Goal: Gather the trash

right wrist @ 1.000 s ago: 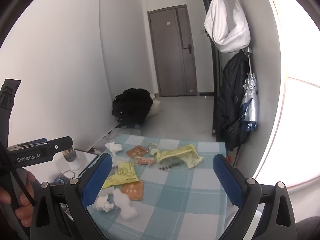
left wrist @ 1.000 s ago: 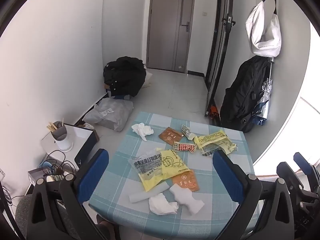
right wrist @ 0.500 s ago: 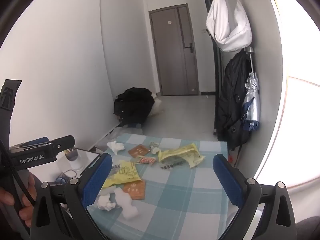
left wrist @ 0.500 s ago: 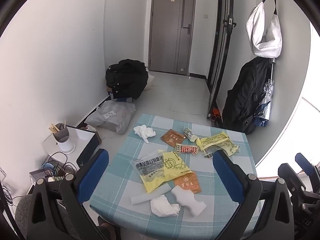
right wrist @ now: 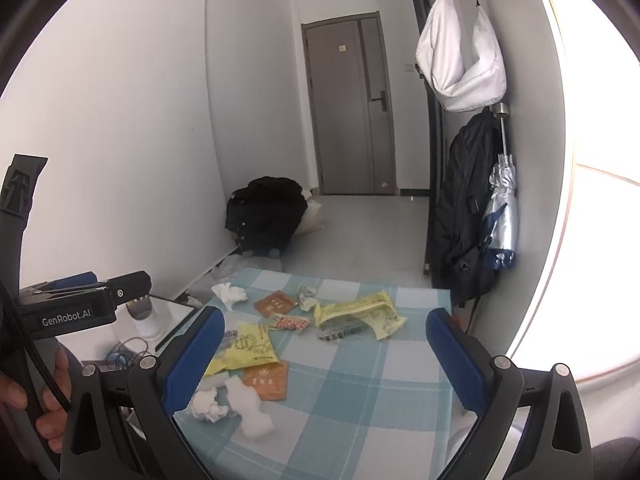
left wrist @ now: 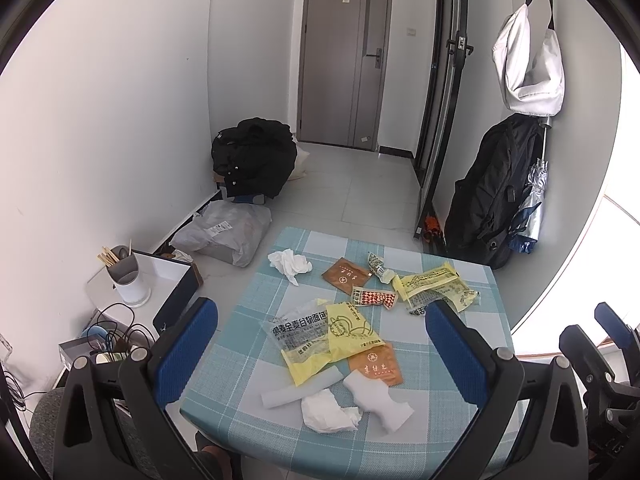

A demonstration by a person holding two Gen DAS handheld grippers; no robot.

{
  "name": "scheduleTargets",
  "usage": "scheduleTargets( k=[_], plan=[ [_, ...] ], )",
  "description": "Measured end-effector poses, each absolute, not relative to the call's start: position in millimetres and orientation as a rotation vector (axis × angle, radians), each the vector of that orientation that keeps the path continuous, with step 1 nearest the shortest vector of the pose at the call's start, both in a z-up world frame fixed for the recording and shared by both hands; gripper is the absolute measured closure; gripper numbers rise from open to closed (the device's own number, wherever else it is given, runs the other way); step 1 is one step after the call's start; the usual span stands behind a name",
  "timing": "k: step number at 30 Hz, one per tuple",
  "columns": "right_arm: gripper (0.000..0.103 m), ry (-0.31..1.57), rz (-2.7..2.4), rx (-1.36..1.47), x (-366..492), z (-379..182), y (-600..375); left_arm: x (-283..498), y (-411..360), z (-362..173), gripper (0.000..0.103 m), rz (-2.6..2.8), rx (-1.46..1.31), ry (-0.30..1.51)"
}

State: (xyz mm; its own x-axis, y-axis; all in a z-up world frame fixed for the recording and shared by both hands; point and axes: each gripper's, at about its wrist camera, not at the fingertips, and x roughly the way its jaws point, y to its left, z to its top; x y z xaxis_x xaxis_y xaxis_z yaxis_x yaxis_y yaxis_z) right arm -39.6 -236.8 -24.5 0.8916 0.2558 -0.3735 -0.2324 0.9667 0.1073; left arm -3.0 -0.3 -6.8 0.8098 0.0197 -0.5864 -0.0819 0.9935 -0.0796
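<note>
Trash lies scattered over the checked tabletop, none of it collected yet as far as I can judge: crumpled tissue at the far left corner, brown sachets, yellow wrappers mid-table, and a white tissue wad nearest me. My left tool and right tool both hover above it, jaws wide, holding nothing. I see no bin. A white utensil cup and tangled cables sit just left of the tabletop.
</note>
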Motion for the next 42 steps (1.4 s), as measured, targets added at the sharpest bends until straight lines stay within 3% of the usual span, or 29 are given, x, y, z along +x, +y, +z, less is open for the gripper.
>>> scheduleTargets(
  k=[42],
  plan=[
    [0.001, 0.379, 0.244, 0.055, -41.7, -25.7, -236.0, -2.0, -0.7, -11.0, 0.001, 0.040, -0.108, 0.664]
  ],
)
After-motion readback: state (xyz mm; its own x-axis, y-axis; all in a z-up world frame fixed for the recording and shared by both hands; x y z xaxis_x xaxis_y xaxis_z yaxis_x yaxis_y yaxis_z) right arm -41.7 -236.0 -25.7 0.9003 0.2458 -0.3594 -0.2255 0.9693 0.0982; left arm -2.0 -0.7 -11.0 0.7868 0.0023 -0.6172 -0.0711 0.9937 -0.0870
